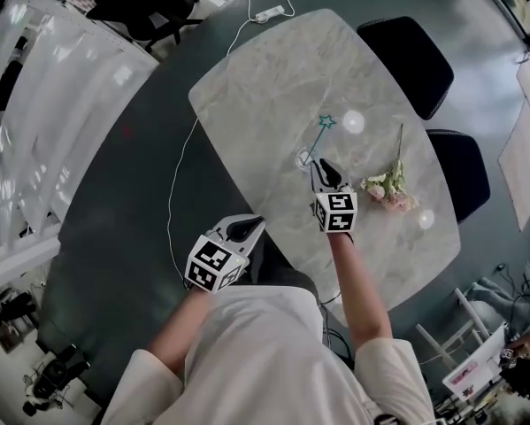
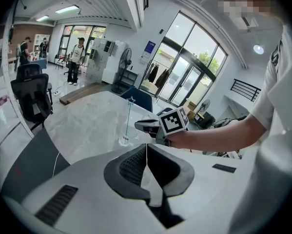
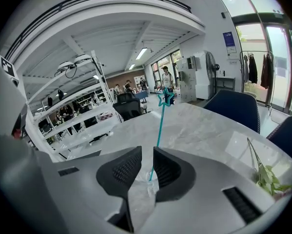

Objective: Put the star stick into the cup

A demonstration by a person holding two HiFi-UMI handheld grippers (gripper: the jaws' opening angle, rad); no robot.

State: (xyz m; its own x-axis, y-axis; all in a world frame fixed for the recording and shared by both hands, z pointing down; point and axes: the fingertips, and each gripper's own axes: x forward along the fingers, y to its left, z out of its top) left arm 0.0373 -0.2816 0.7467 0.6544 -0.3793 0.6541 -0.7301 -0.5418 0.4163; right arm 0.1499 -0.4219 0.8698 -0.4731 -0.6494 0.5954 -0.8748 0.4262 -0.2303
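Head view shows a pale marble table (image 1: pixel 265 87) filling the middle of the frame, set on a dark grey floor; two dark blue chairs (image 1: pixel 406 56) stand along its right edge, and a white cable (image 1: pixel 180 175) trails off its left side. The left gripper (image 1: pixel 249 227) hangs at lower centre, off the table's near edge and close to the person's body; in the left gripper view its jaws are pressed together with nothing between them. The right gripper (image 1: pixel 322 168) reaches over the table just below centre; in the right gripper view its jaws stand narrowly apart, clamping nothing, with the cup seen through the gap. A sprig of pale pink flowers (image 1: pixel 387 186) lies to the right of that gripper. The clear cup (image 1: pixel 305 158) stands just beyond the right gripper's tips; the teal star stick (image 1: pixel 320 135) stands inside it, leaning toward the upper right, star end up. Two other clear glasses (image 1: pixel 353 122) sit farther right on the table.
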